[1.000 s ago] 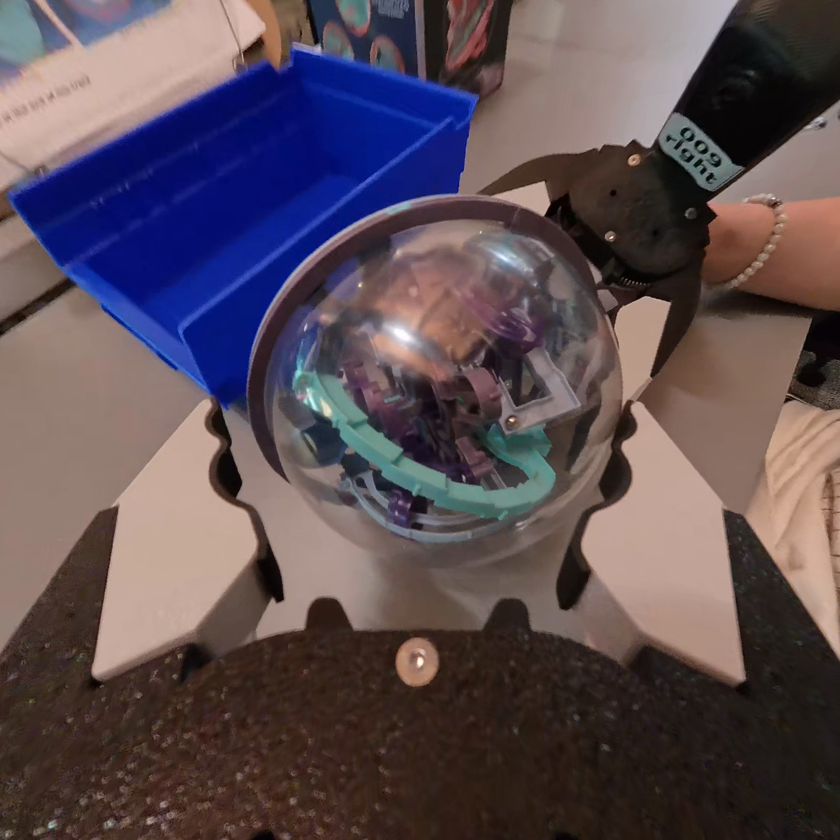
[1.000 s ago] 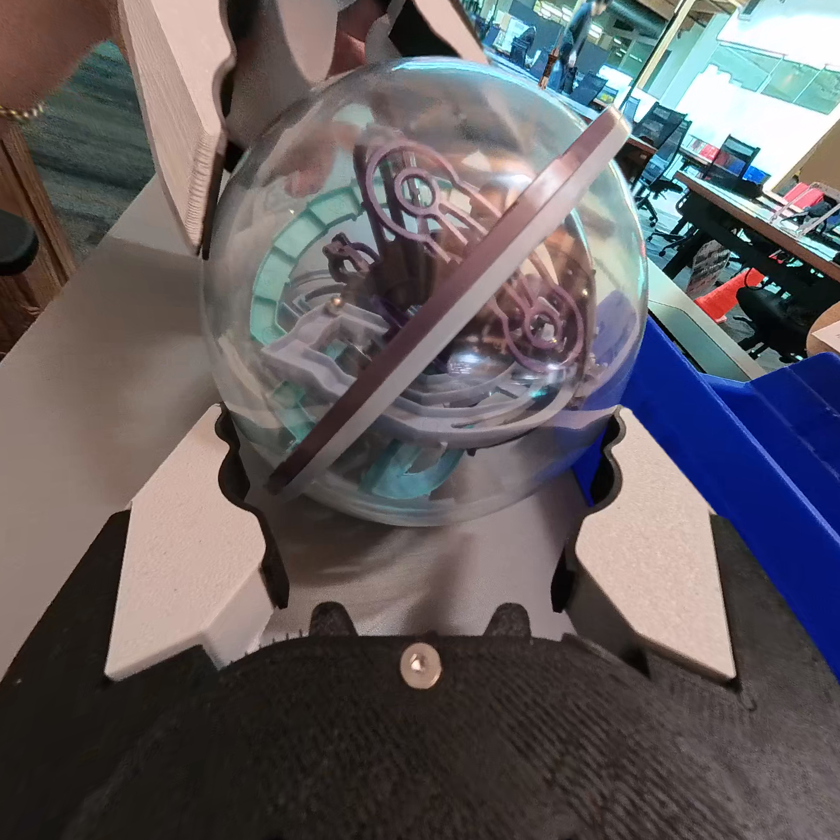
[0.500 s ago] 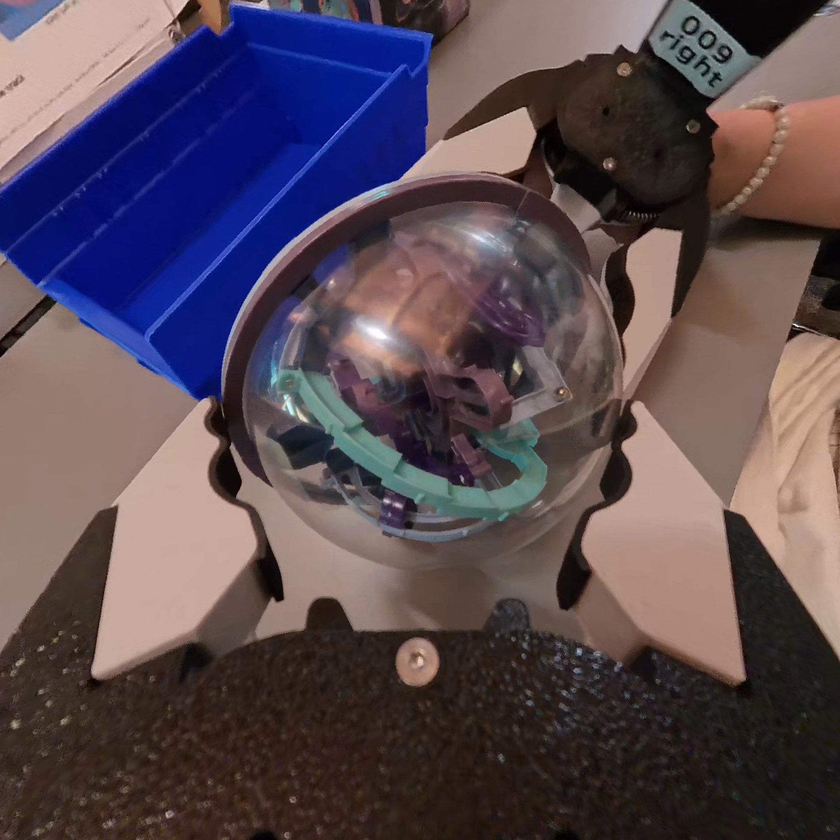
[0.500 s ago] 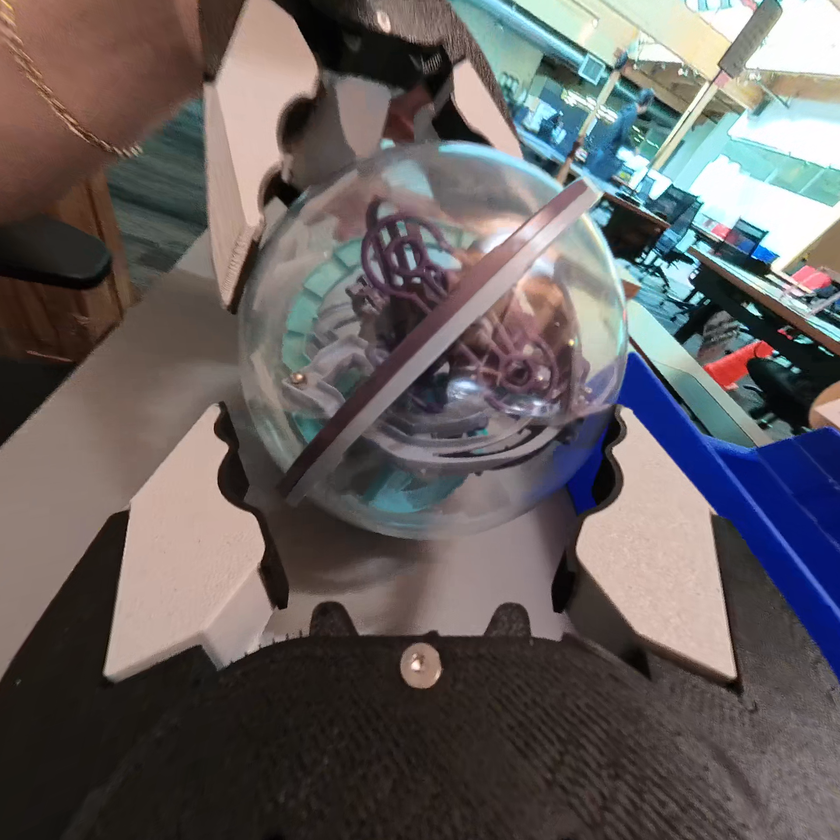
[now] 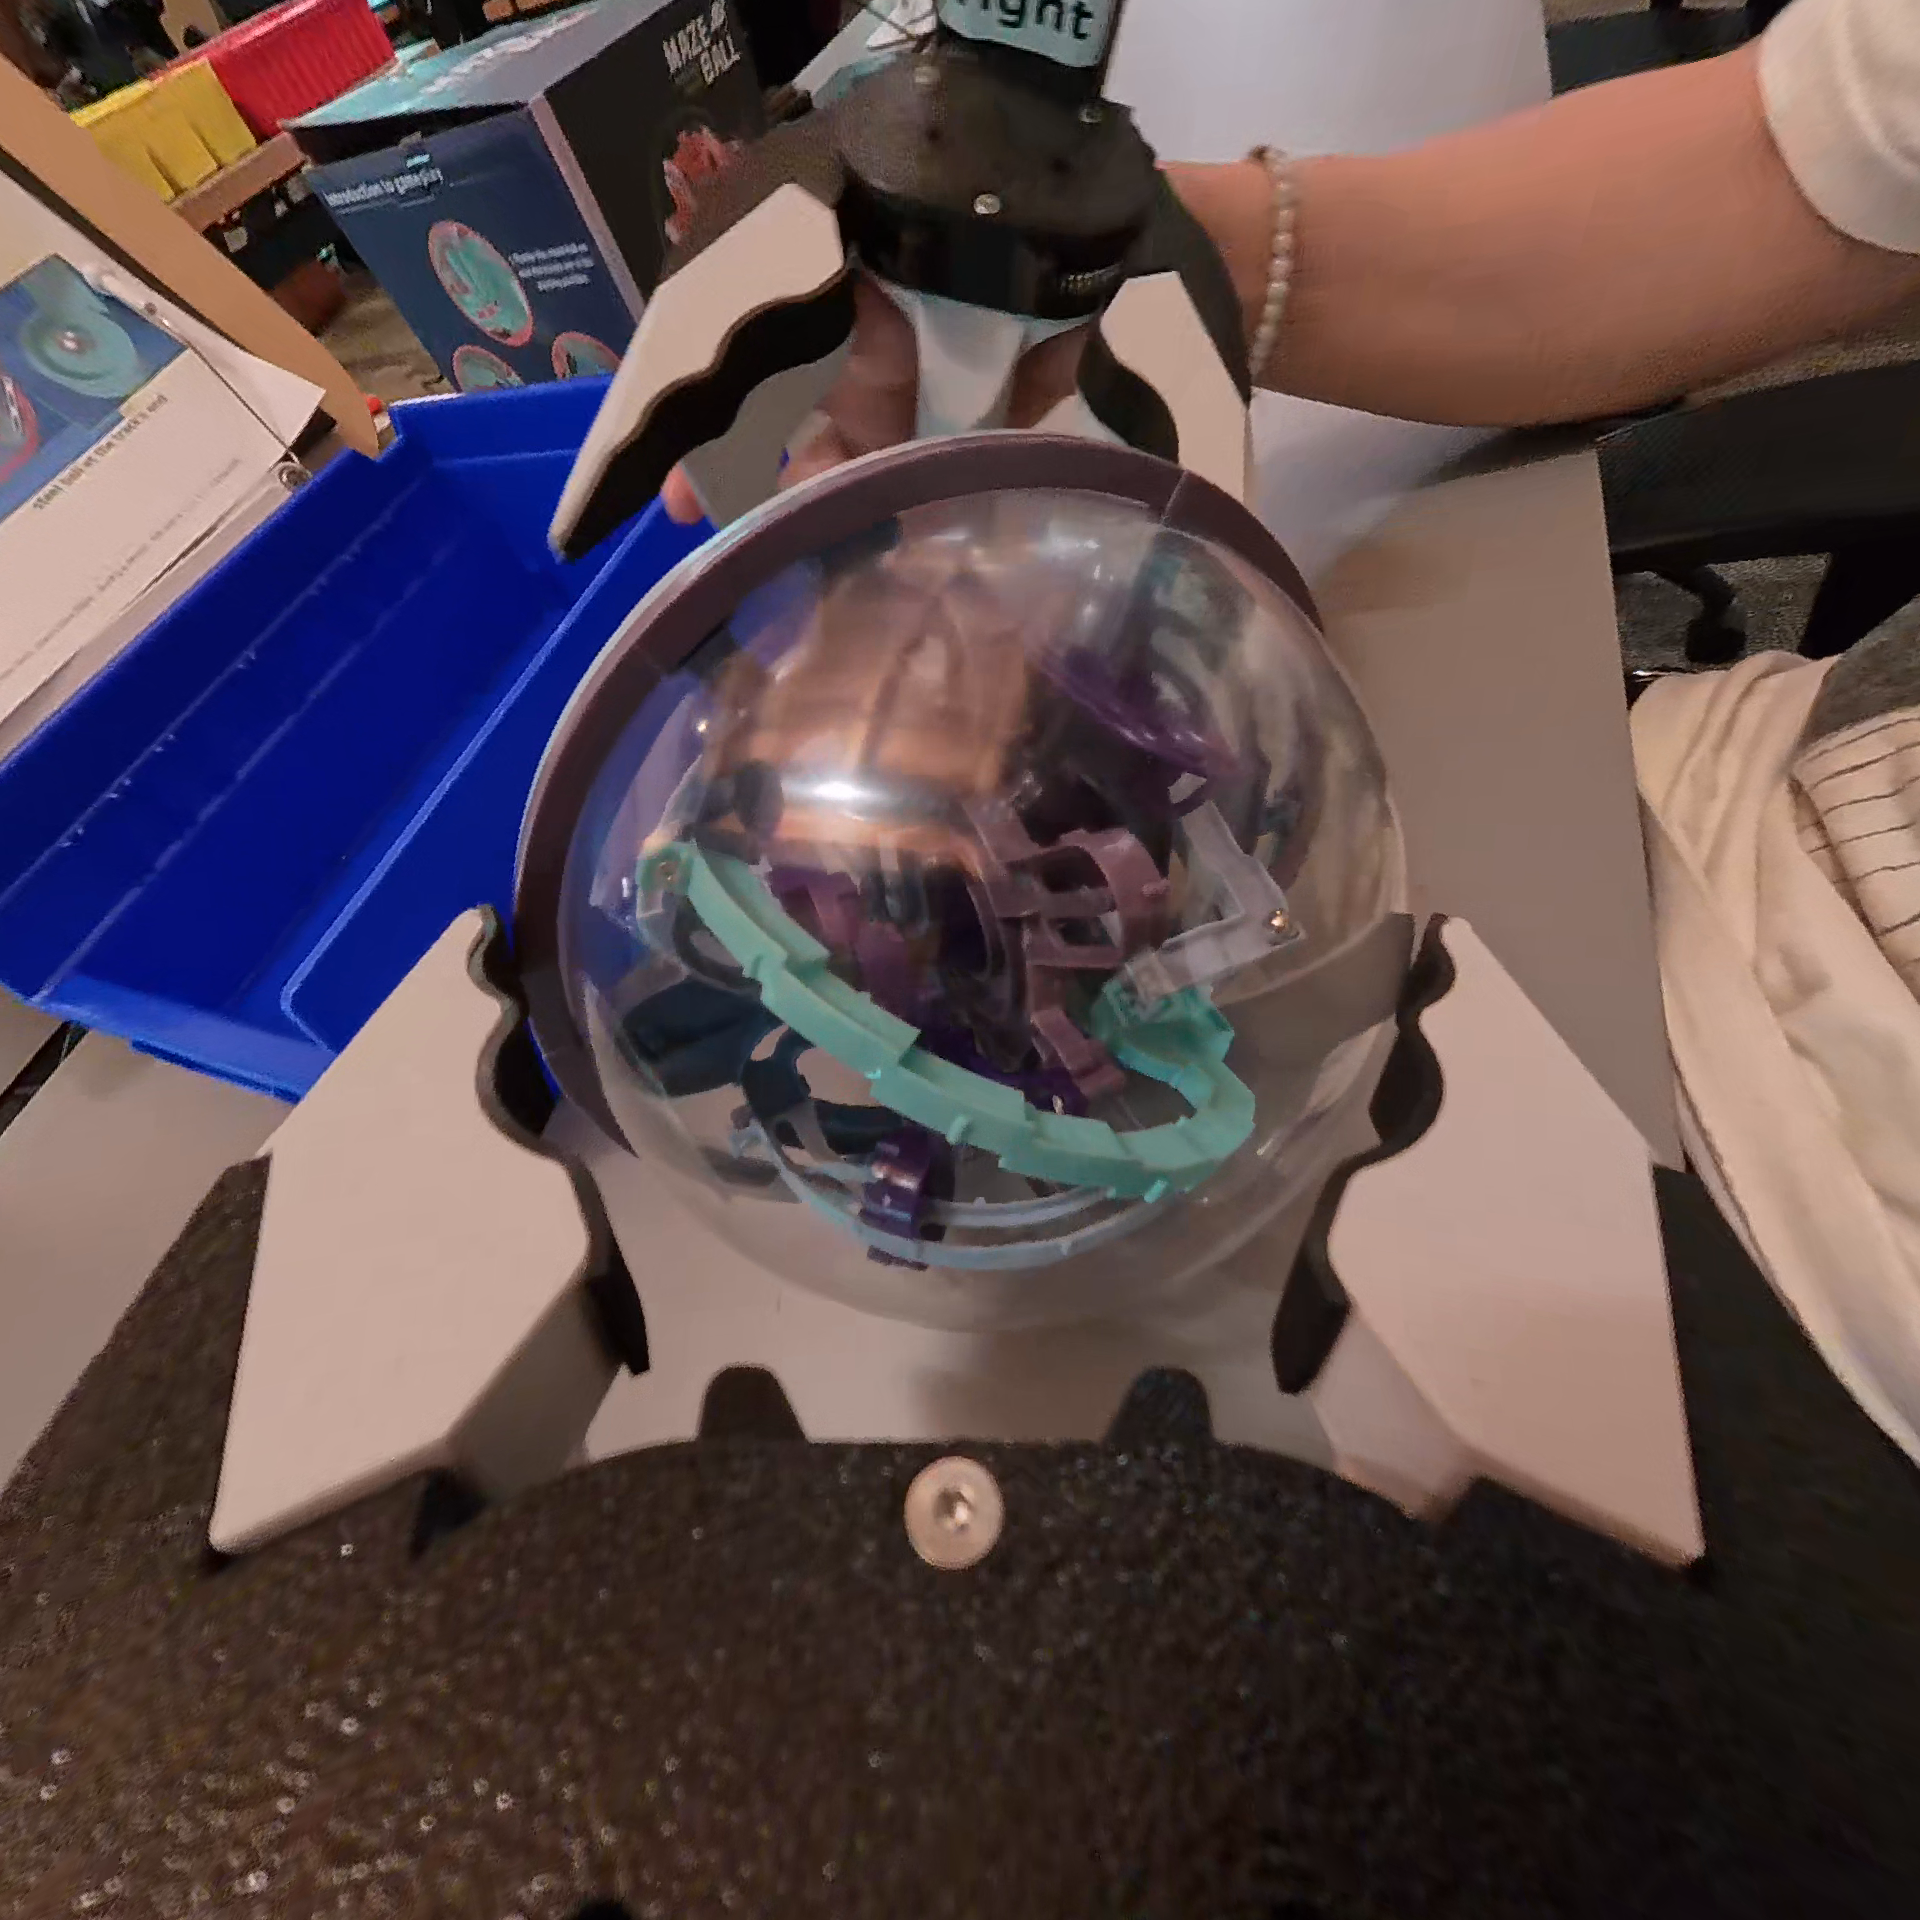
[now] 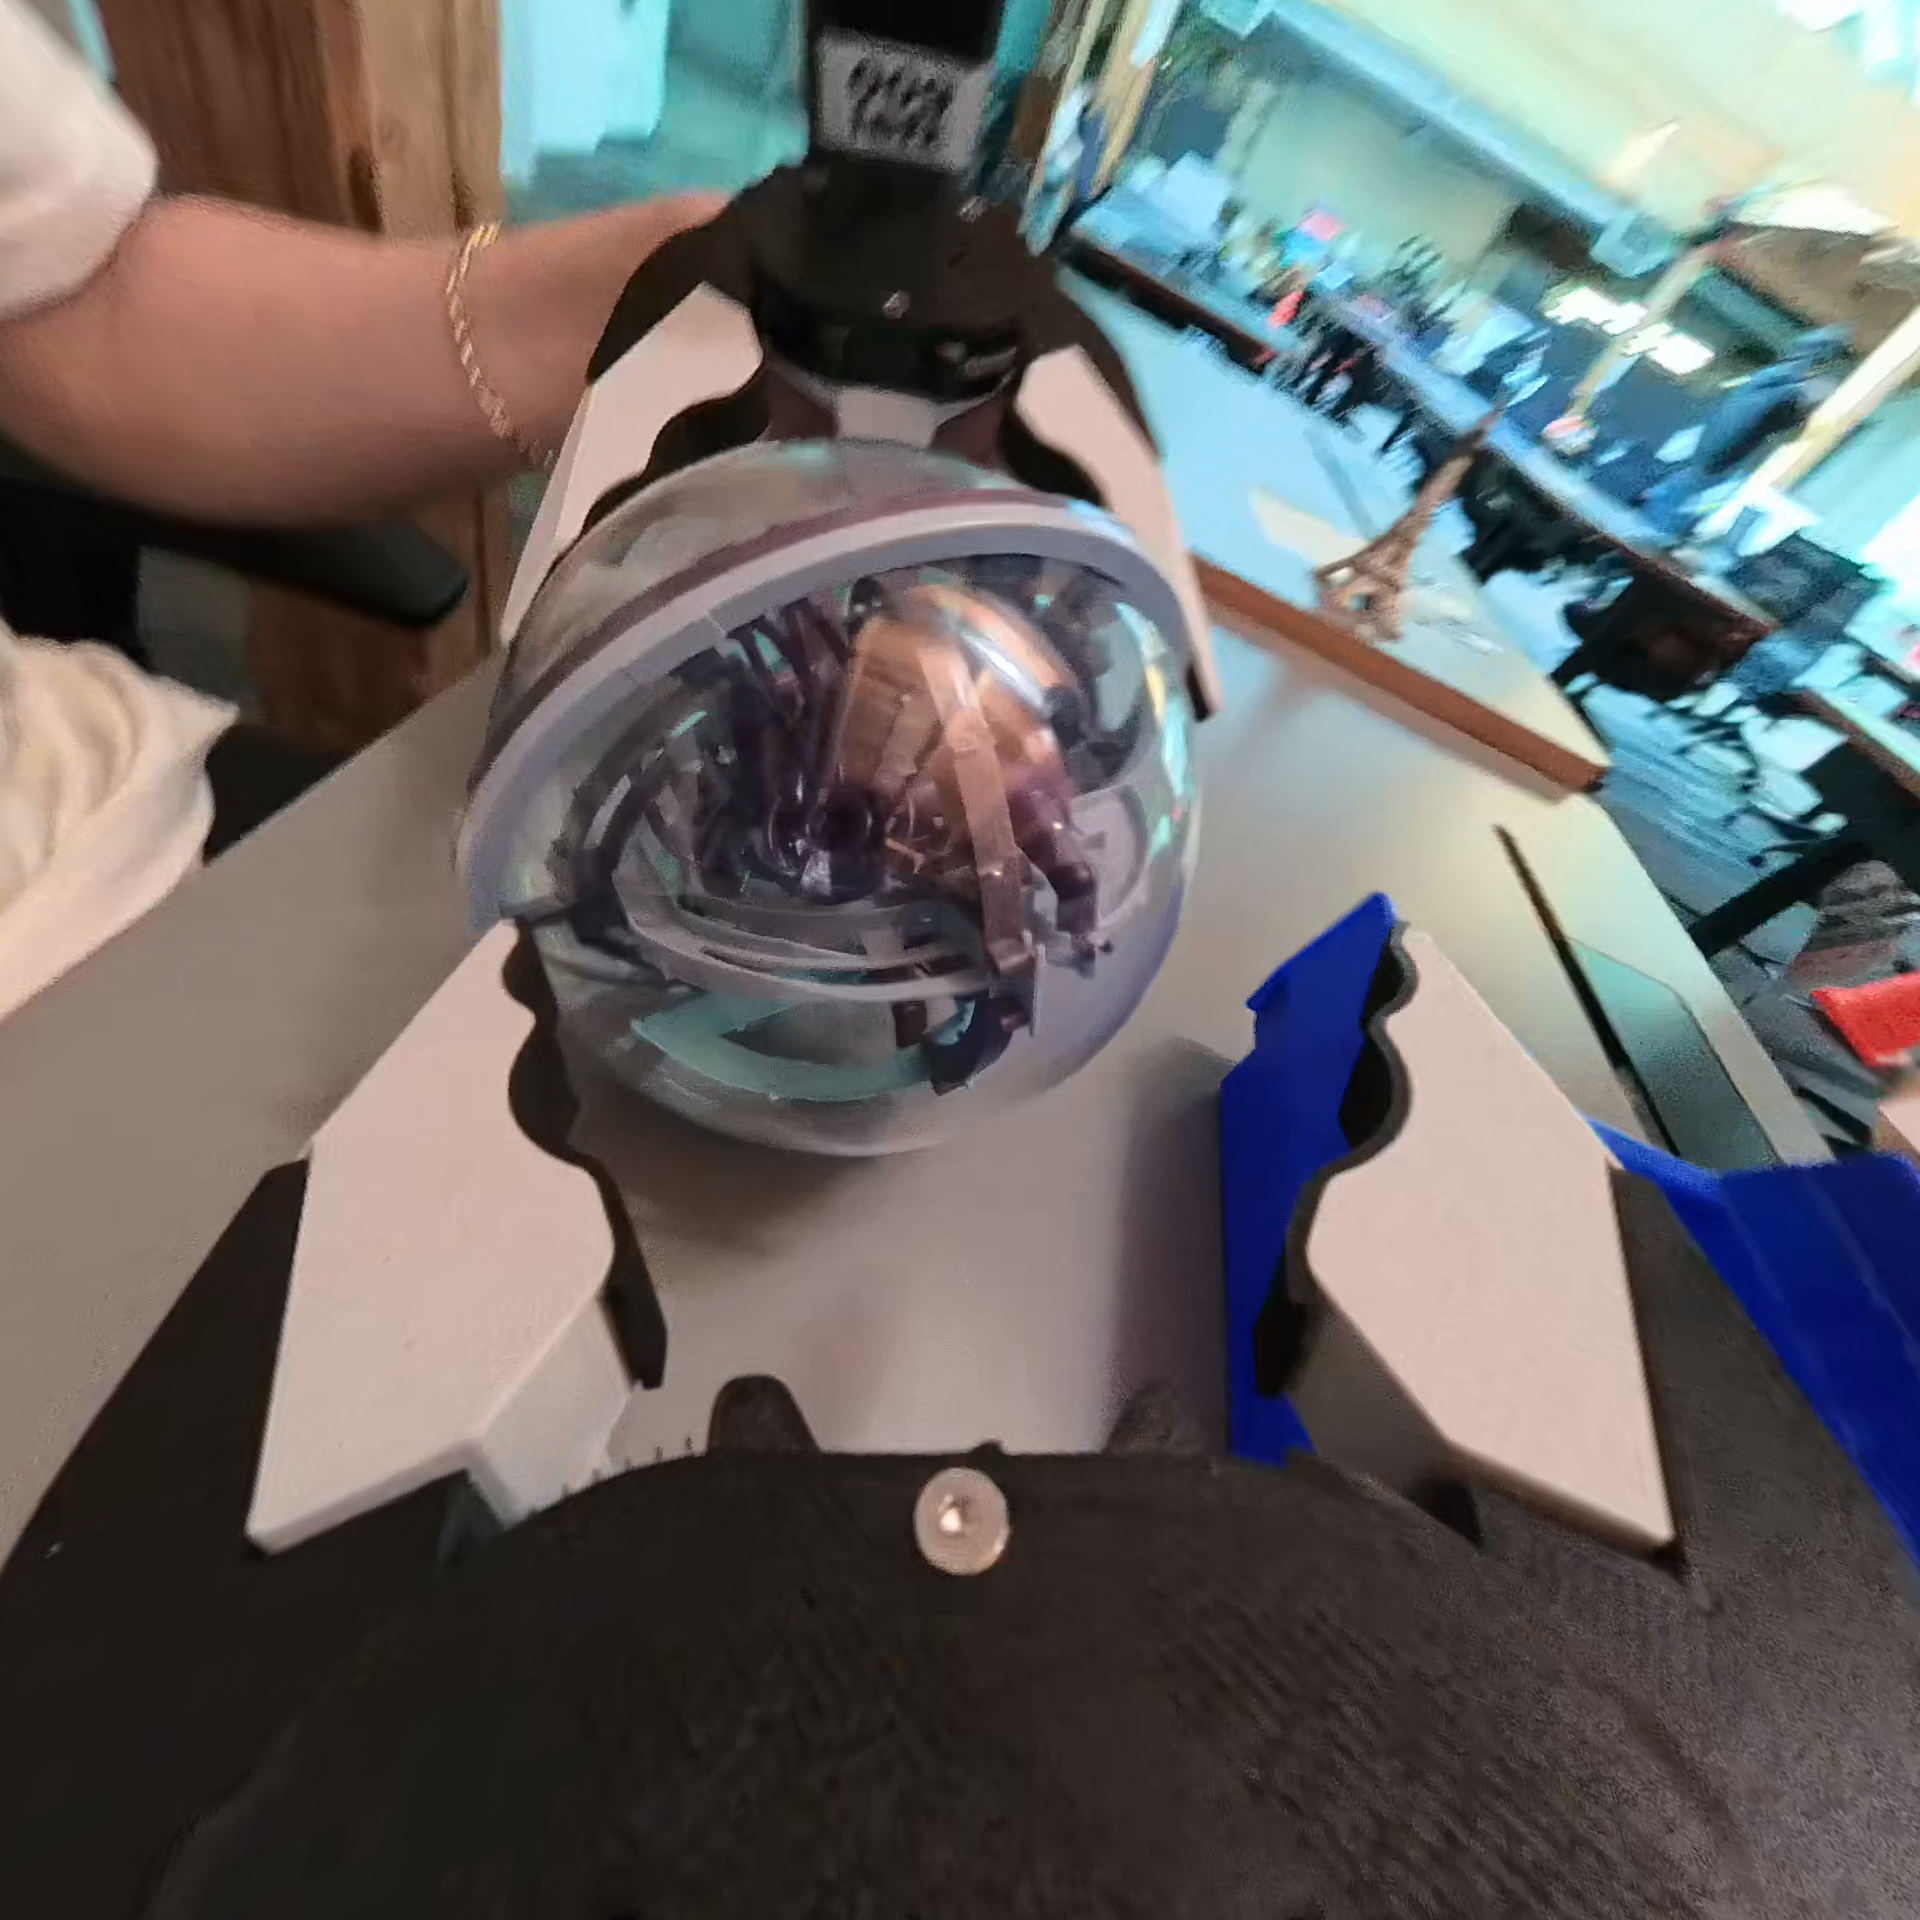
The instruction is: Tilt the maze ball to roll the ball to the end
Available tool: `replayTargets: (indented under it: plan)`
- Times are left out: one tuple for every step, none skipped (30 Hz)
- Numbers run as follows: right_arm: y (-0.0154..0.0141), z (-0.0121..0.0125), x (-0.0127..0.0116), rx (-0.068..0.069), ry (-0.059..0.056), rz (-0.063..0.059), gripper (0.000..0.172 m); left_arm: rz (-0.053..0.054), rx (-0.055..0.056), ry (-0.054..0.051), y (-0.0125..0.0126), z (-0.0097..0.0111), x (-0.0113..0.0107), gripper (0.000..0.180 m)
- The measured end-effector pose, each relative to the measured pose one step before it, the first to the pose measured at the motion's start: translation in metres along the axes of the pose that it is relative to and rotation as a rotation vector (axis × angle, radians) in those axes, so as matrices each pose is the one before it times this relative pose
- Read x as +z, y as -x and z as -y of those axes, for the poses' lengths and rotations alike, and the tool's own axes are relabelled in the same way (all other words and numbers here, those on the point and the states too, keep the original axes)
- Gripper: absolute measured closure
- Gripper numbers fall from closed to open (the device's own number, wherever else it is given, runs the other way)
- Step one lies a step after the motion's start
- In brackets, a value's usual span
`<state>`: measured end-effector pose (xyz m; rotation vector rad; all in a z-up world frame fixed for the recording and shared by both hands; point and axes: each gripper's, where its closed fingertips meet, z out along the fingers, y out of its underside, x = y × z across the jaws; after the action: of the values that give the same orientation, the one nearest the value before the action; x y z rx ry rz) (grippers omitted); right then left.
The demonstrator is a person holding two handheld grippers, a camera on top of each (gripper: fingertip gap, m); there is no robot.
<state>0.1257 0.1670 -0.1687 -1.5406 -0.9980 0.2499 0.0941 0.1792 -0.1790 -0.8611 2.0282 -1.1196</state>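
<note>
Blue bin (image 5: 260,790) edge just beside maze ball (image 5: 956,883)

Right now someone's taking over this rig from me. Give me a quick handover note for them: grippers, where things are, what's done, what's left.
Left gripper: jaws clamped on the maze ball, one finger on each side.
Right gripper: jaws open. The sphere touches one finger; the other stands clear of it, next to the blue bin.
Small steel ball: on the clear track piece, just above the teal track.
Done: sphere gripped, steel ball on the track.
Left: tilt to roll it to the end. The end point cannot be made out here.
</note>
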Motion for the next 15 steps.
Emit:
replayTargets:
  plan:
    - [0.00340,-0.00239,0.00759,-0.0314,0.0543,0.0528,0.020,-0.0059,0.0108,-0.0094,-0.00083,0.00016,-0.00050,0.024]
    - [0.00292,-0.00171,0.00731,-0.0263,0.0493,0.0486,0.018,-0.0055,0.0110,-0.0060,-0.00089,-0.00033,-0.00090,0.024]
    - [0.00308,-0.00081,0.00686,-0.0240,0.0375,0.0442,0.017,-0.0028,0.0064,0.0003,-0.00034,-0.00092,-0.00141,0.024]
    - [0.00521,-0.00129,0.00671,-0.0210,0.0321,0.0514,0.023,0.0006,-0.0024,0.0060,0.00050,-0.00169,-0.00166,0.024]
    - [0.00325,-0.00338,0.00682,-0.0097,0.0380,0.0306,0.027,0.0042,-0.0128,0.0082,0.00142,-0.00223,-0.00185,0.024]
    - [-0.00246,-0.00269,0.00585,-0.0183,0.0287,-0.0148,0.023,0.0064,-0.0268,0.0066,0.00234,-0.00246,-0.00184,0.024]
    - [-0.00129,-0.00035,0.00372,-0.0129,0.0071,-0.0100,0.020,-0.0001,-0.0173,0.0018,0.00146,-0.00219,-0.00185,0.024]
    - [-0.00011,0.00220,0.00120,0.0005,-0.0099,0.0003,0.020,-0.0003,-0.0025,-0.0015,-0.00008,-0.00180,-0.00189,0.024]
    - [0.00010,0.00054,0.00006,-0.0006,0.0027,-0.0050,0.021,0.0007,-0.0122,0.0059,-0.00007,-0.00205,-0.00101,0.024]
    - [0.00057,-0.00026,-0.00034,-0.0019,0.0110,-0.0071,0.021,-0.0058,-0.0262,0.0182,-0.00040,-0.00289,0.00026,0.024]
    - [0.00053,-0.00106,-0.00086,-0.0017,0.0189,-0.0086,0.021,-0.0104,-0.0253,0.0206,-0.00080,-0.00257,0.00102,0.023]
    - [0.00028,-0.00181,-0.00111,0.0023,0.0242,-0.0072,0.022,-0.0032,-0.0152,0.0132,-0.00007,-0.00107,0.00069,0.023]
    - [0.00026,-0.00185,-0.00099,0.0015,0.0210,-0.0067,0.022,-0.0011,-0.0187,0.0166,-0.00010,-0.00136,0.00066,0.023]
    - [0.00029,-0.00133,-0.00059,-0.0003,0.0143,-0.0063,0.022,-0.0008,-0.0301,0.0274,-0.00035,-0.00265,0.00059,0.023]
    - [0.00021,-0.00068,-0.00048,0.0013,0.0096,-0.0047,0.022,-0.0002,-0.0437,0.0420,-0.00065,-0.00445,0.00003,0.023]
